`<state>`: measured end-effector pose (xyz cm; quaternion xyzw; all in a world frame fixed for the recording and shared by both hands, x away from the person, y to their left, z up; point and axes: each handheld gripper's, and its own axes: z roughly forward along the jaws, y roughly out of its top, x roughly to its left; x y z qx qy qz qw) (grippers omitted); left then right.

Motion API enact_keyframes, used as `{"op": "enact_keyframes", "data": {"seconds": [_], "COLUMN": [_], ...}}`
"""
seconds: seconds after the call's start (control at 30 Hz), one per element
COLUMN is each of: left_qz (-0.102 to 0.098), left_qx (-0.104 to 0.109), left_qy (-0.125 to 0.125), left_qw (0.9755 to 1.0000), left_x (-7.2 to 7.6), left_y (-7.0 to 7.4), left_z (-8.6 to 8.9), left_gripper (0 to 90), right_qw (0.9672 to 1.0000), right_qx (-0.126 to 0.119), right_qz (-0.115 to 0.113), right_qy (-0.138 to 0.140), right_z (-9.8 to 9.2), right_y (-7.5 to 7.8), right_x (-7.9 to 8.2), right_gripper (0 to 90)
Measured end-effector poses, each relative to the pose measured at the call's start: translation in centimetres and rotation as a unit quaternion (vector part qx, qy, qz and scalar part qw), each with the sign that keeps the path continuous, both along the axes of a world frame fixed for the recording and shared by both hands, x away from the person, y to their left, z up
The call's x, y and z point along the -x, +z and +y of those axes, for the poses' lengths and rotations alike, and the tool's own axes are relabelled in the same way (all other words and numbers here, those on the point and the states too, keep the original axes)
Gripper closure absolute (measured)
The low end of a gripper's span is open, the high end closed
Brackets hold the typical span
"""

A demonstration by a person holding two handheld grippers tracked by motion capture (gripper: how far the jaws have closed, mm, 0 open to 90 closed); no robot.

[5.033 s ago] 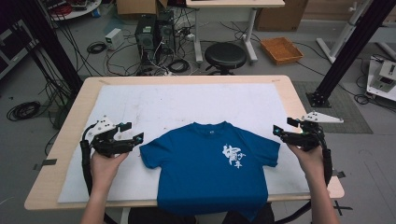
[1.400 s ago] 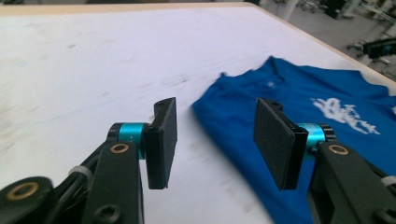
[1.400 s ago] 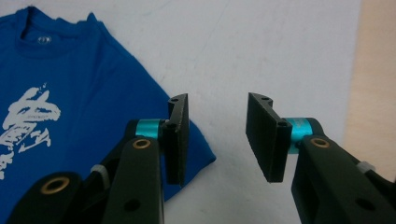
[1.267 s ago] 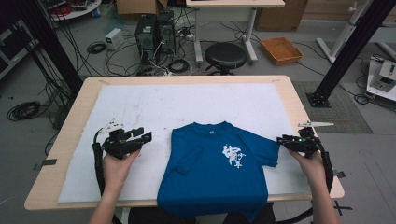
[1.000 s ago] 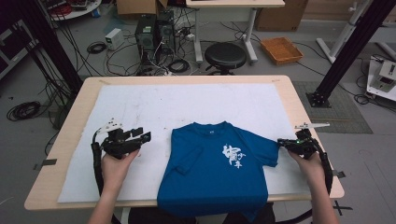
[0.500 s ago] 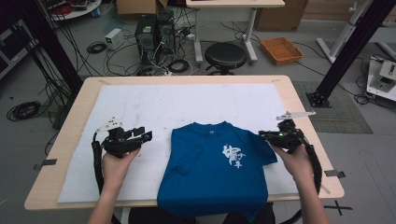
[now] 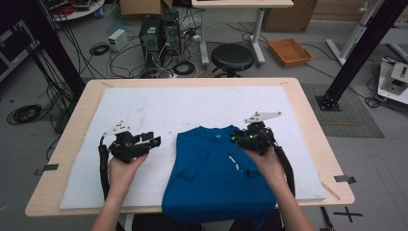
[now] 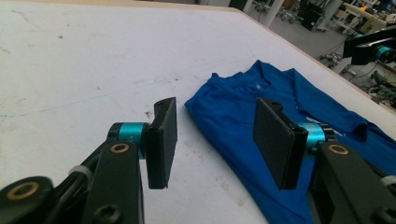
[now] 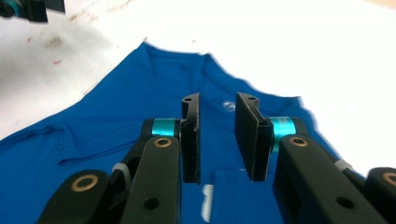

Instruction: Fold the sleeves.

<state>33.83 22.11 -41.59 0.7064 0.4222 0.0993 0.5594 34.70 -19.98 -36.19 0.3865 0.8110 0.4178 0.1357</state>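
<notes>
Blue T-shirt [image 7: 216, 178] near-centre on white mat [image 7: 192, 103], both sleeves folded in, hem over near edge. R gripper [image 7: 236, 137] over shirt's right shoulder, jaws just been opening, small gap, nothing pinched. L gripper [image 7: 155, 141] left of shirt, over mat, jaws spread, empty.

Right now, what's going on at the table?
A person is folding a blue T-shirt on the white mat. Both sleeves are folded in over the body. The right gripper hovers over the shirt's right shoulder, its jaws just opening with nothing between them. The left gripper waits open beside the shirt, over the mat.
</notes>
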Motion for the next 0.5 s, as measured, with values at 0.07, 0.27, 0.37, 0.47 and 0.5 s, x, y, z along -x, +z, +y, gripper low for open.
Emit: {"op": "enact_keyframes", "data": {"seconds": [0.07,0.27,0.37,0.47,0.5], "left_qz": [-0.003,-0.028,-0.041,-0.051,-0.055], "left_qx": [-0.004,-0.022,-0.043,-0.056,-0.06], "left_qy": [0.001,0.004,0.007,0.012,0.013], "left_qw": [1.0,0.9994,0.9982,0.9971,0.9966], "left_x": [0.0,0.4,0.6,0.7,0.7], "left_y": [0.0,0.3,0.5,0.6,0.6], "left_z": [-0.1,-0.5,-0.6,-0.7,-0.7], "left_gripper": [48.7,45.1,44.4,44.1,43.8], "right_qw": [0.9997,0.9957,0.9916,0.9896,0.9888], "right_qx": [-0.011,-0.053,-0.079,-0.084,-0.088], "right_qz": [-0.018,-0.041,-0.039,-0.047,-0.05], "right_qy": [-0.01,-0.063,-0.096,-0.107,-0.11], "right_z": [-1.6,-6.6,-9.8,-11.1,-11.7], "right_y": [0.1,-0.5,-1.1,-1.1,-1.1], "right_x": [0.1,0.2,0.1,0.2,0.2], "right_gripper": [63.7,49.3,43.0,41.6,39.9]}}
